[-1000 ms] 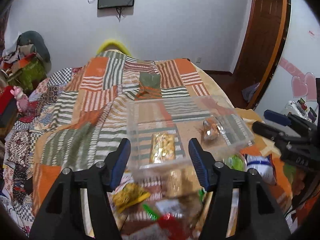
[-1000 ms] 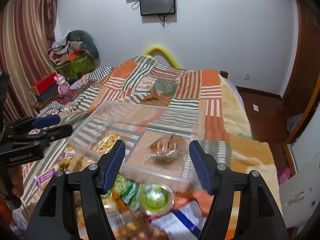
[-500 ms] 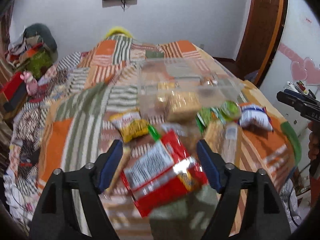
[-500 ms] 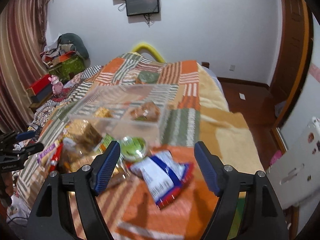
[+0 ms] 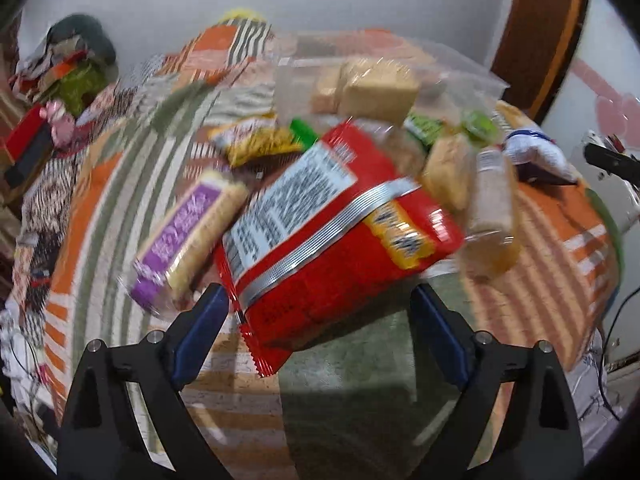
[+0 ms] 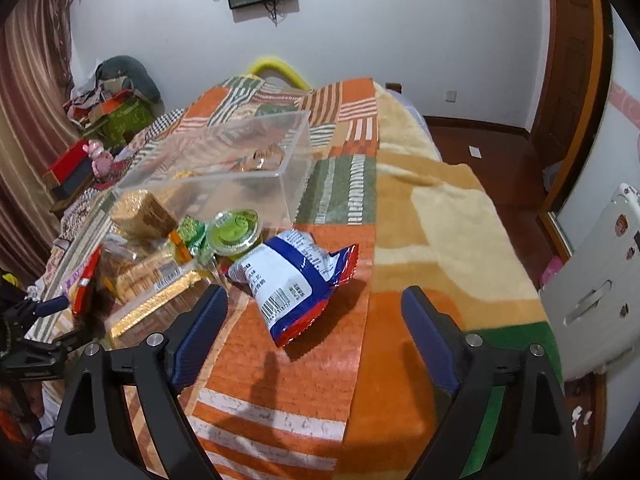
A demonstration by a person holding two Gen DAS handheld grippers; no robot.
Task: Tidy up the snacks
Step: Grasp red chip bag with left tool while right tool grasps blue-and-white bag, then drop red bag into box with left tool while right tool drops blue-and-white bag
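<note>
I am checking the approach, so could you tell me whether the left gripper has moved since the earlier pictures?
Yes. The left gripper has come down and pulled back from the clear box, which now sits farther off; the red packet now lies between its opening jaws.

1. Bare orange blanket (image 6: 304, 380) lies open in front of the blue-and-white packet (image 6: 294, 280).
2. Leftward, crowded snacks – the red bag (image 5: 332, 240), the clear bin (image 6: 224, 168) behind – block passage.

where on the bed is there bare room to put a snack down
Free: the orange and cream blanket right of the blue and white packet and the clear box, out to the bed's edge. Also the striped patch nearest the right tool. Crowded: left of that packet, snacks piled around the red packet.
</note>
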